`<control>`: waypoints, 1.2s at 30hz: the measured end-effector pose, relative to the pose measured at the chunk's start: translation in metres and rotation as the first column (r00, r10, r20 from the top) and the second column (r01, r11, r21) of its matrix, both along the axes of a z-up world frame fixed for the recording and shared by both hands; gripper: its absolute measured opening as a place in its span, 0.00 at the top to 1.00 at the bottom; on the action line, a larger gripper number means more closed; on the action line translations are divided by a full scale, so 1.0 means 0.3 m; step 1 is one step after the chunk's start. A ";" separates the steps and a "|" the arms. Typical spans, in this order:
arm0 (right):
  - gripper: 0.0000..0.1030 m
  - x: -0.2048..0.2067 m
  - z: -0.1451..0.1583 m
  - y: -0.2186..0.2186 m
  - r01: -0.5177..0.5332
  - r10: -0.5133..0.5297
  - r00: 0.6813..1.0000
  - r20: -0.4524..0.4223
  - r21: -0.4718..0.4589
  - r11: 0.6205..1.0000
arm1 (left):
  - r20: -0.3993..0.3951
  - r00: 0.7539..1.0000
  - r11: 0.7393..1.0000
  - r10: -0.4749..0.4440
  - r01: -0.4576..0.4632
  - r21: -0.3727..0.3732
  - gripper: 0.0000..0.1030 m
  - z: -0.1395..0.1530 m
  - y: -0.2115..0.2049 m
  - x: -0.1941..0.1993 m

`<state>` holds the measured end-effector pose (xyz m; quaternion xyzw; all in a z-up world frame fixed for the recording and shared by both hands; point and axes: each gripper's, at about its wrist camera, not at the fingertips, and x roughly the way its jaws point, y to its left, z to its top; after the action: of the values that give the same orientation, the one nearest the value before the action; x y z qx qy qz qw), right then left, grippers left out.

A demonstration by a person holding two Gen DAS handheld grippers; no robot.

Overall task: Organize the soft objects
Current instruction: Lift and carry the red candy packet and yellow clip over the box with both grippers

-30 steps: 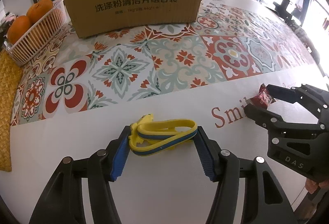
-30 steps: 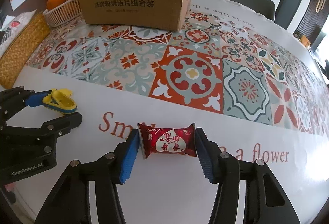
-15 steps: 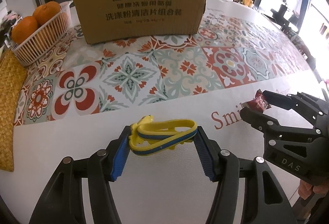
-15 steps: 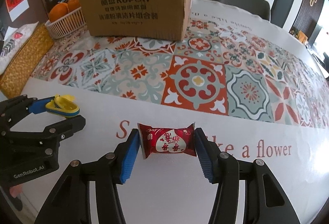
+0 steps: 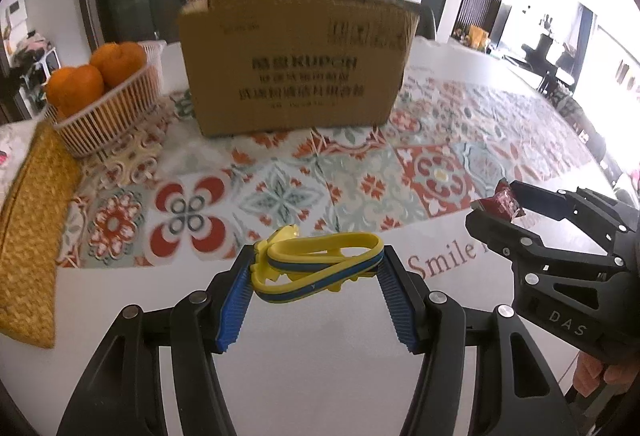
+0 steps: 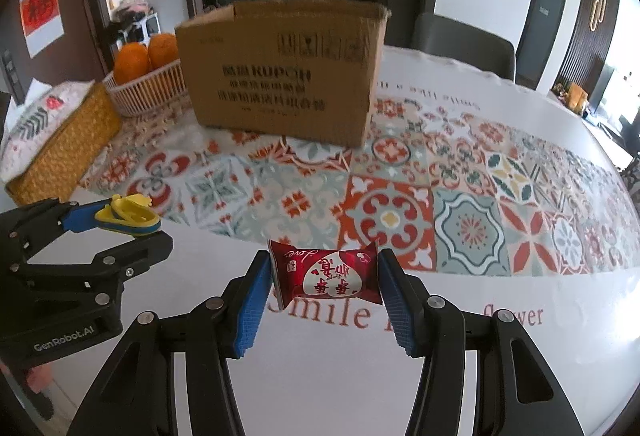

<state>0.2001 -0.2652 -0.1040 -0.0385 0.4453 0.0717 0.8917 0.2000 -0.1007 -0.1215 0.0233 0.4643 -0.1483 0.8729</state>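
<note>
1. Left wrist view: the blue fingers point(image 5: 236, 300) of the left gripper point(image 5: 318, 294) squeeze a yellow and blue toy point(image 5: 320, 268) from both sides. The toy is bendy and hangs above the white surface point(image 5: 320, 376).
2. Right wrist view: the blue fingers point(image 6: 250, 310) of the right gripper point(image 6: 324, 306) squeeze a red snack pack point(image 6: 326, 272). The pack is up off the surface too. It has a white heart with red Chinese writing and the small word "Love", all upside down.
3. The right gripper has "DAS" on its black side. The left one says "GenRobot.AI".
4. Red words are printed on the surface near the fingers. I can read "Smile" and, further right, the end of "flower".
5. Past the words is a bright tile pattern point(image 6: 400, 212) in red, green and white.
6. Behind that stands an open cardboard box point(image 6: 280, 76). It says "KUPOH" with blurry Chinese lines under it.
7. Left of the box is a white basket point(image 5: 106, 112) with oranges point(image 5: 96, 72) in it. Nearer, at the left edge, is a woven yellow box point(image 6: 64, 148).
</note>
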 end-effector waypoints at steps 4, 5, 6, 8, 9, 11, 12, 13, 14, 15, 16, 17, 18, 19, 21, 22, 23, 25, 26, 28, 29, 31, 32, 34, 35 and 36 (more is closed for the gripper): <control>0.47 -0.005 0.042 0.018 0.007 -0.008 0.999 0.035 0.011 1.000 | 0.035 0.999 1.000 0.006 -0.005 -0.015 0.42 0.047 0.021 0.000; 0.47 -0.005 0.052 0.023 0.006 -0.007 0.999 0.041 0.016 1.000 | 0.044 0.999 1.000 0.008 -0.007 -0.017 0.42 0.058 0.028 -0.003; 0.47 -0.005 0.059 0.027 0.007 -0.008 0.999 0.047 0.017 1.000 | 0.054 0.999 1.000 0.010 -0.009 -0.020 0.42 0.069 0.034 -0.004; 0.47 -0.007 0.079 0.037 0.009 -0.010 0.998 0.065 0.022 1.000 | 0.068 0.998 1.000 0.014 -0.012 -0.023 0.42 0.086 0.047 -0.003; 0.47 -0.007 0.088 0.043 0.009 -0.011 0.997 0.073 0.022 1.000 | 0.075 0.997 1.000 0.017 -0.015 -0.027 0.42 0.096 0.054 -0.003; 0.47 -0.006 0.108 0.051 0.011 -0.014 0.996 0.089 0.031 0.999 | 0.087 0.996 0.999 0.020 -0.017 -0.032 0.42 0.110 0.066 -0.003; 0.47 -0.004 0.115 0.054 0.012 -0.015 0.995 0.095 0.034 0.999 | 0.095 0.995 0.999 0.023 -0.020 -0.035 0.42 0.120 0.073 -0.002; 0.47 -0.002 0.123 0.059 0.014 -0.018 0.994 0.104 0.036 0.999 | 0.103 0.994 0.999 0.026 -0.022 -0.036 0.42 0.129 0.078 -0.002; 0.47 0.000 0.133 0.063 0.015 -0.020 0.993 0.112 0.040 0.999 | 0.114 0.993 0.999 0.029 -0.025 -0.038 0.42 0.141 0.086 0.000; 0.47 0.002 0.140 0.066 0.016 -0.021 0.993 0.117 0.044 0.999 | 0.122 0.992 0.999 0.031 -0.026 -0.040 0.42 0.150 0.091 0.002; 0.47 0.006 0.151 0.069 0.018 -0.025 0.992 0.126 0.051 0.999 | 0.130 0.991 0.999 0.032 -0.027 -0.040 0.42 0.158 0.095 0.004; 0.47 0.007 0.160 0.073 0.018 -0.025 0.991 0.131 0.057 0.998 | 0.140 0.990 0.999 0.034 -0.028 -0.041 0.42 0.170 0.100 0.006; 0.47 0.008 0.166 0.076 0.017 -0.025 0.990 0.137 0.060 0.998 | 0.148 0.988 0.999 0.035 -0.028 -0.043 0.42 0.180 0.104 0.008; 0.47 0.011 0.179 0.080 0.019 -0.028 0.989 0.147 0.064 0.998 | 0.158 0.987 0.999 0.035 -0.028 -0.045 0.42 0.192 0.108 0.011; 0.47 0.014 0.192 0.085 0.017 -0.028 0.987 0.158 0.072 0.997 | 0.177 0.983 0.998 0.038 -0.030 -0.049 0.42 0.214 0.118 0.015; 0.47 0.017 0.201 0.089 0.015 -0.028 0.986 0.165 0.077 0.997 | 0.189 0.981 0.998 0.039 -0.029 -0.053 0.42 0.228 0.123 0.019; 0.47 0.019 0.209 0.093 0.016 -0.030 0.985 0.172 0.081 0.997 | 0.198 0.980 0.998 0.039 -0.029 -0.054 0.42 0.237 0.127 0.020; 0.47 0.024 0.227 0.099 0.016 -0.032 0.982 0.185 0.088 0.996 | 0.214 0.976 0.998 0.041 -0.029 -0.057 0.42 0.257 0.134 0.025; 0.47 0.027 0.236 0.102 0.015 -0.033 0.981 0.192 0.092 0.996 | 0.225 0.973 0.998 0.043 -0.030 -0.059 0.42 0.270 0.139 0.029; 0.47 0.036 0.253 0.106 0.016 -0.037 0.978 0.205 0.101 0.995 | 0.237 0.971 0.998 0.043 -0.029 -0.061 0.42 0.285 0.145 0.036; 0.47 0.041 0.261 0.107 0.016 -0.037 0.977 0.211 0.104 0.994 | 0.244 0.969 0.998 0.044 -0.029 -0.064 0.42 0.295 0.148 0.040; 0.47 0.051 0.279 0.110 0.018 -0.042 0.974 0.225 0.110 0.994 | 0.256 0.966 0.997 0.045 -0.029 -0.067 0.42 0.310 0.153 0.048; 0.47 0.057 0.288 0.111 0.018 -0.044 0.972 0.231 0.113 0.993 | 0.262 0.964 0.997 0.047 -0.030 -0.070 0.42 0.319 0.156 0.053; 0.47 0.068 0.304 0.114 0.018 -0.046 0.969 0.242 0.117 0.993 | 0.273 0.961 0.997 0.051 -0.031 -0.076 0.42 0.334 0.163 0.061; 0.47 0.075 0.311 0.116 0.018 -0.048 0.968 0.247 0.120 0.993 | 0.278 0.959 0.997 0.052 -0.032 -0.077 0.42 0.342 0.166 0.067; 0.47 0.081 0.317 0.119 0.017 -0.047 0.967 0.250 0.122 0.992 | 0.282 0.958 0.996 0.054 -0.034 -0.078 0.42 0.347 0.170 0.073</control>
<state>0.2244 -0.2297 -0.0088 0.0132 0.3237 0.0782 0.9428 0.2218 -0.0498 -0.0173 0.0022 0.3290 -0.1408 0.9338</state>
